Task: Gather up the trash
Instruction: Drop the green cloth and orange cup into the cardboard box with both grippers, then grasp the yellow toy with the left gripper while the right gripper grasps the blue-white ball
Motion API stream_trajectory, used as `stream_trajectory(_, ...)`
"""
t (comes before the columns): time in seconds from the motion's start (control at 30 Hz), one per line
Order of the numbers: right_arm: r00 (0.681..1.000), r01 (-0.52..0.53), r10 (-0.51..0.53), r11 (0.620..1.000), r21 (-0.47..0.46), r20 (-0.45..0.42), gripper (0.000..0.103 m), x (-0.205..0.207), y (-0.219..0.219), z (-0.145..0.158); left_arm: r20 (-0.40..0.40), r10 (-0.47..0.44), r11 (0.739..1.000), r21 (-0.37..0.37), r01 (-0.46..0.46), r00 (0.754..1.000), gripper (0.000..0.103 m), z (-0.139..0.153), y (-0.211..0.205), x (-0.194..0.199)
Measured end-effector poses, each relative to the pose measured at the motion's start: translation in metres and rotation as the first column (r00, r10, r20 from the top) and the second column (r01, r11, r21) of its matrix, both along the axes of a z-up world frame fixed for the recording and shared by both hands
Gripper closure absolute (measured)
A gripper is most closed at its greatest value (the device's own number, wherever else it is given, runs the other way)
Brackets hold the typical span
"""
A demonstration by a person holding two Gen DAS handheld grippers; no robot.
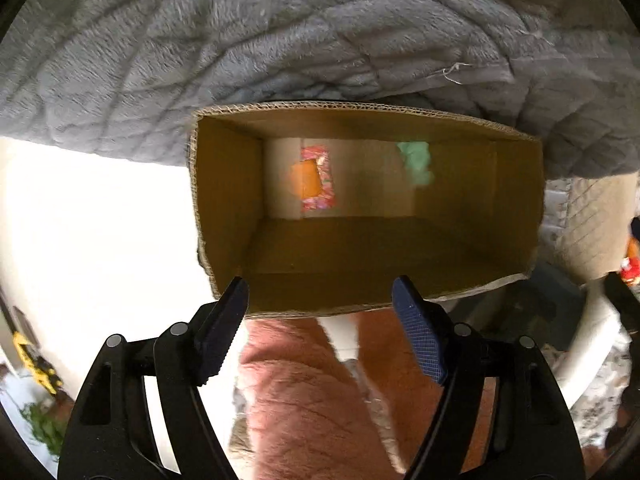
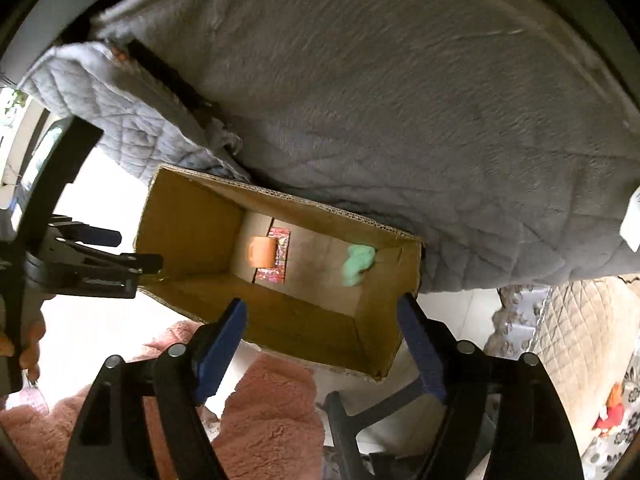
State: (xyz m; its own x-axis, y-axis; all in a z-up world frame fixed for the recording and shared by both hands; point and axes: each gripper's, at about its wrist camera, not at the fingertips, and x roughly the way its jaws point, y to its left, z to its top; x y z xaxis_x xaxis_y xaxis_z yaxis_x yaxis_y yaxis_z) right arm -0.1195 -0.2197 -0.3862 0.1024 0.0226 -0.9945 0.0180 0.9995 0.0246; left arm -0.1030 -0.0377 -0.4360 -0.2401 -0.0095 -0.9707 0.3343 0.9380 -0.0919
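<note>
An open cardboard box (image 1: 460, 168) (image 2: 192, 232) stands on the floor against a grey-covered piece of furniture. On its bottom lie an orange piece (image 1: 308, 184) (image 2: 262, 251), a pink patterned wrapper (image 1: 325, 202) (image 2: 280, 270) under it, and a crumpled green piece (image 1: 416, 160) (image 2: 358, 262). My left gripper (image 1: 320, 284) (image 2: 140, 249) hovers open over the box's near rim, with nothing between its blue pads. My right gripper (image 2: 322, 302) hangs open and empty above the box's near side, pointing down into it.
A grey quilted cover (image 1: 280, 40) (image 2: 400, 100) fills the far side behind the box. A pink fluffy rug (image 1: 304, 400) (image 2: 268, 420) lies under the grippers on the white floor (image 1: 100, 220). A black chair base (image 2: 352, 420) sits at the bottom, and a red item (image 2: 610, 412) at the far right.
</note>
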Motion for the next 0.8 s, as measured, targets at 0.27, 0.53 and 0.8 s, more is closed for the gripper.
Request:
stream_trajectory(0.27, 0.995, -0.024, 0.02, 0.999, 0.047, 0.093, 0.027, -0.009, -0.008, 0.084, 0.128, -0.1, 0.993, -0.049, 0.107, 0.987, 0.03, 0.093, -0.002, -0.017)
stream_trajectory(0.53, 0.927, 0.065, -0.116, 0.987, 0.149, 0.358, 0.019, -0.002, -0.013, 0.226, 0.587, -0.125, 0.958, -0.138, 0.25, 0.8, 0.012, 0.3, 0.007, 0.005)
stream_trajectory(0.8, 0.839, 0.201, -0.252, 0.967, 0.156, 0.482, 0.018, 0.01, -0.012, 0.281, 0.617, -0.086, 0.985, -0.068, 0.161, 0.782, 0.015, 0.277, -0.067, 0.133)
